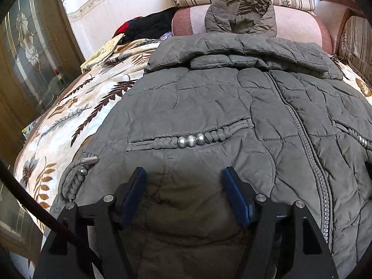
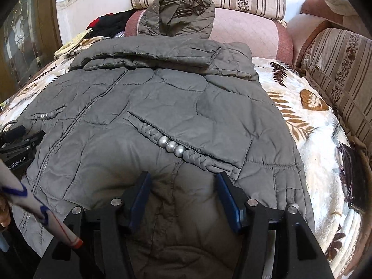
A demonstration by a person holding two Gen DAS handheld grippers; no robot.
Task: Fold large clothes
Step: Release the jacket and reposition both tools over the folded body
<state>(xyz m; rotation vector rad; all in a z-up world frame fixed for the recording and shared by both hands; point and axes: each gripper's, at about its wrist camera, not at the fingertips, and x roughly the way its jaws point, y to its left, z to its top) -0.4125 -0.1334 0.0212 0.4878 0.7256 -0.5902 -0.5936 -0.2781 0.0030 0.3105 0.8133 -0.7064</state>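
Observation:
A grey quilted hooded jacket (image 1: 220, 107) lies front up on a leaf-print blanket, zipped, its sleeves folded across the chest below the hood (image 1: 240, 9). It also shows in the right wrist view (image 2: 162, 107). My left gripper (image 1: 183, 174) is open and empty, low over the jacket's lower left part, below the beaded pocket trim (image 1: 190, 139). My right gripper (image 2: 183, 177) is open and empty over the lower right part, below the other beaded pocket (image 2: 171, 146). The left gripper's body shows at the left edge of the right wrist view (image 2: 21, 148).
The leaf-print blanket (image 1: 76, 121) covers a sofa seat. Striped cushions (image 2: 339, 74) and a pink bolster (image 2: 251, 30) line the back and right. Dark clothes (image 1: 144, 26) are piled at the back left. A wooden glass door (image 1: 28, 53) stands to the left.

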